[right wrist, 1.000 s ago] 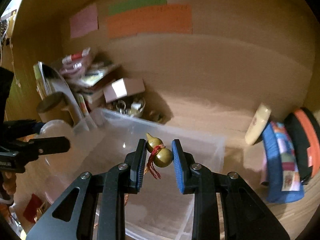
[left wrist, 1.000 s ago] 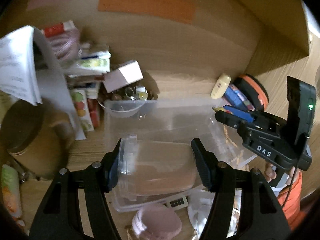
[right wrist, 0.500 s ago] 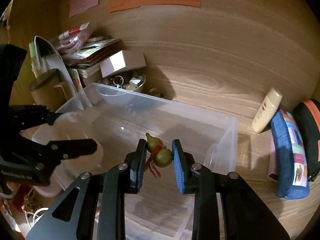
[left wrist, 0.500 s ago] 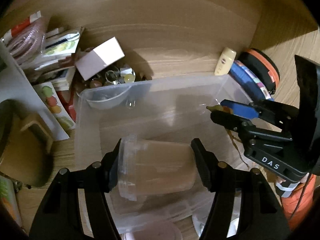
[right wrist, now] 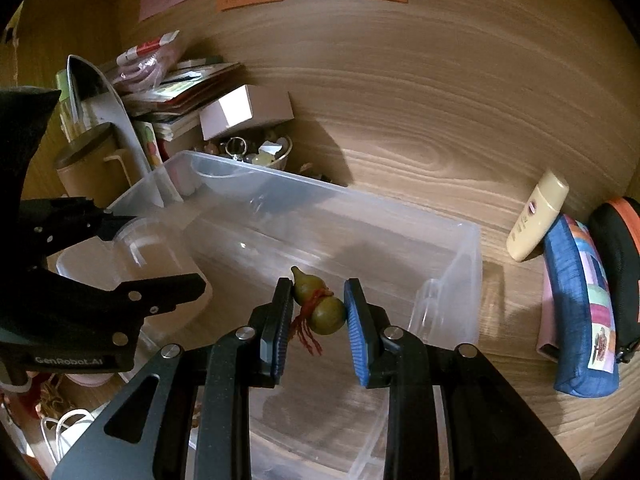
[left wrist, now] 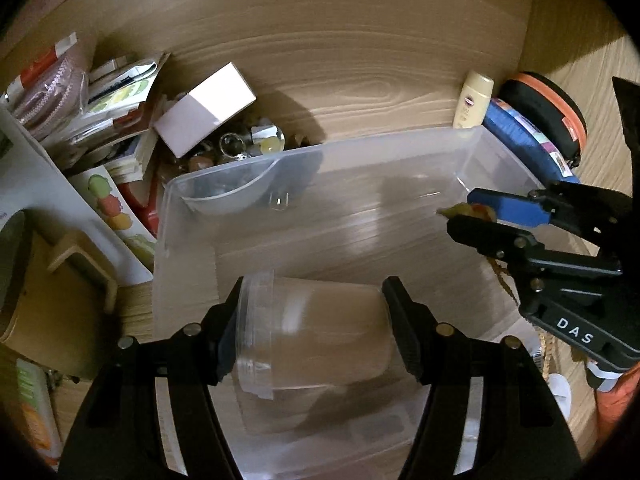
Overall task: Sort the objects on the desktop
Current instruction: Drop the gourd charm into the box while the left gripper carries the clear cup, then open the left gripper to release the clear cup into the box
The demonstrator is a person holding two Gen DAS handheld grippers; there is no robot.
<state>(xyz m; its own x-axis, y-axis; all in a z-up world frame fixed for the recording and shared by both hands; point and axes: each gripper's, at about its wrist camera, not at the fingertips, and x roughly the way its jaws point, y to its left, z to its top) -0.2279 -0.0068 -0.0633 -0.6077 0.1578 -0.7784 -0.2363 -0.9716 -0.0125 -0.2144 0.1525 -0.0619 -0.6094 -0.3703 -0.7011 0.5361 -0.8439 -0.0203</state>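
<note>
- Above the clear storage bin (right wrist: 448, 248), my right gripper (right wrist: 318, 312) clamps a small gourd charm (right wrist: 320, 304); lower before releasing.
- Over the bin's near-left side, my left gripper (left wrist: 312, 332) grips a clear plastic cup (left wrist: 316, 336); keep them apart.

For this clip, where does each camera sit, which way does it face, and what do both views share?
Left wrist: on the left tongs, looking down into the clear bin; its fingers clamp a clear cup, right tongs at the right edge.
Right wrist: on the right tongs, facing bin and desk; they grip a small gourd, left tongs at the left.
Shared: bin, white box, cream bottle.
</note>
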